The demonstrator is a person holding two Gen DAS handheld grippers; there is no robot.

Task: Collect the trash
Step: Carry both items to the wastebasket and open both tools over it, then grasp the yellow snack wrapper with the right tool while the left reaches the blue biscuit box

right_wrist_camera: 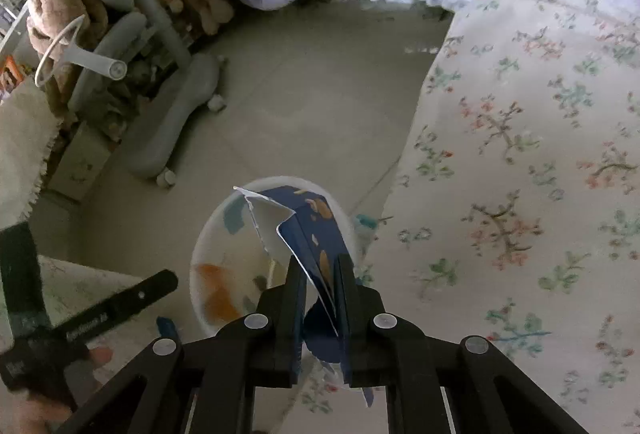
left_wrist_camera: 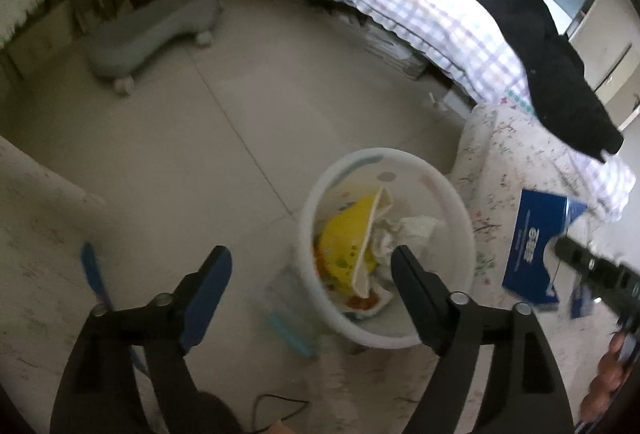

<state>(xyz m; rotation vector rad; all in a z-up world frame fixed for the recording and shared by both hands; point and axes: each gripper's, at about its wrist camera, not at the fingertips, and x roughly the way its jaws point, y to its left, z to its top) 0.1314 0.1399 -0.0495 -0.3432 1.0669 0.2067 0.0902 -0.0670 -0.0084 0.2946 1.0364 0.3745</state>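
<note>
Pinching blue wrapper (right_wrist_camera: 316, 246) in right tongs (right_wrist_camera: 320, 274) above bin (left_wrist_camera: 384, 246), left tongs (left_wrist_camera: 312, 266) spread

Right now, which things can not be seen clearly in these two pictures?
- Bottom of the trash bin: left wrist view, covered by the yellow bowl and crumpled tissues.
- Bin contents: right wrist view, blocked by the blue package held in the right gripper.
- Printing on the package: blurred in both views.
- Right gripper: left wrist view, cut off by the edge.

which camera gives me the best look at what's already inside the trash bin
The left wrist view: it looks into the white bin, showing a yellow bowl and crumpled tissue. In the right wrist view, the held blue carton hides them.
</note>
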